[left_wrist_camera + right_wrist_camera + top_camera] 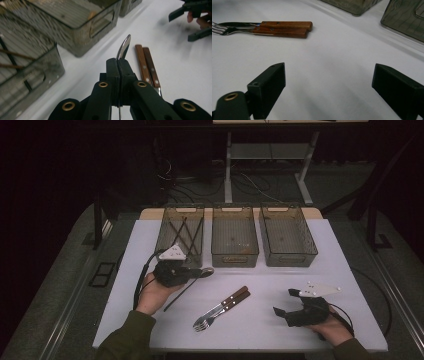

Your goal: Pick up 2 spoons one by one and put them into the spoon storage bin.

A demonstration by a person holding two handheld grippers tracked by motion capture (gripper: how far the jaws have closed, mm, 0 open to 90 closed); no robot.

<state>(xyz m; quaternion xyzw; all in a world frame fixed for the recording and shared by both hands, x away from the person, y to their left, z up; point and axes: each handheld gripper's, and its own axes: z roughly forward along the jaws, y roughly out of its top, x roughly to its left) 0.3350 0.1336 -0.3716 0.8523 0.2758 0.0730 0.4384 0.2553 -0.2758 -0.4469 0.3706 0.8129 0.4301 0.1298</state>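
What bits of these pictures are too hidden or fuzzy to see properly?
- Spoon: in the left gripper view, the shut left claw covers its handle.
- Forks: too small in the high view to count the prongs; cut off by the left edge in the right gripper view.
- Left bin: the dark sticks inside blur through its wall.

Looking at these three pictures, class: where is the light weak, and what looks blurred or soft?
High view: dim all over, black beyond the white table. Left gripper view: the bins at upper left are smeared, while the spoon in the shut left gripper is fairly sharp. Right gripper view: near black jaws soft, wooden handles clearer.
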